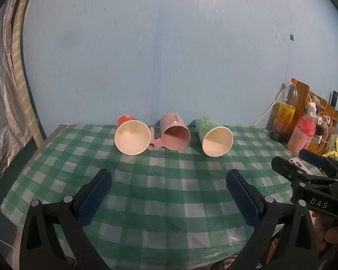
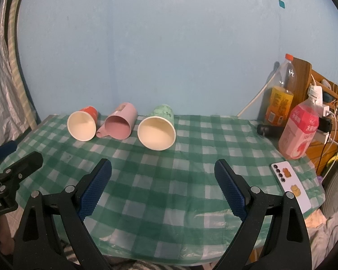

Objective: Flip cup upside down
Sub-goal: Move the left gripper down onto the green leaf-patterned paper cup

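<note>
Three cups lie on their sides at the far edge of the checked table, mouths facing me: a red paper cup on the left, a pink handled mug in the middle, a green paper cup on the right. They also show in the right wrist view: the red cup, the mug and the green cup. My left gripper is open and empty, well short of the cups. My right gripper is open and empty, also short of them, and shows at the right of the left wrist view.
The green-and-white checked tablecloth covers the table against a blue wall. A pink drink bottle, an orange juice bottle and a wooden rack with cables stand at the right. A white phone lies near the right edge.
</note>
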A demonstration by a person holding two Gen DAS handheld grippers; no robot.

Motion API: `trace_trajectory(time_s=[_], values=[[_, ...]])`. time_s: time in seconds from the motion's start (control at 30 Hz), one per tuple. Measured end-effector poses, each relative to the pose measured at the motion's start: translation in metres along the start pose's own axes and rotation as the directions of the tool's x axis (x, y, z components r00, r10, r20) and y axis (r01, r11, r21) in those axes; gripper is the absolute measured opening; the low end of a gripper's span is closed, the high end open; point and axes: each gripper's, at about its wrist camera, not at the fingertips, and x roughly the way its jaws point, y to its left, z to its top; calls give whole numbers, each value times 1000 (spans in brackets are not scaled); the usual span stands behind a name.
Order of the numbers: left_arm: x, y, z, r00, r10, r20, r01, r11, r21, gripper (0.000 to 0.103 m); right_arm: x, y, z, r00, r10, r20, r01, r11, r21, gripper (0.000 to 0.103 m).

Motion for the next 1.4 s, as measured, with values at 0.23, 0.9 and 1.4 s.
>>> trace_trajectory(time_s=[0.23,0.9,1.4], values=[[19,-5,7,996,-24,-91,21,999,-37,102,11,-13,5,999,29,-33,-28,999,25,91],[106,-47,99,957,-80,-281,101,993,64,102,68,-74,78,967,204,-152,-179,970,163,92],[233,-106,115,850,-41,-526,99,992,83,102,172,-117,123,859,354,-370,-192,893,408,92]])
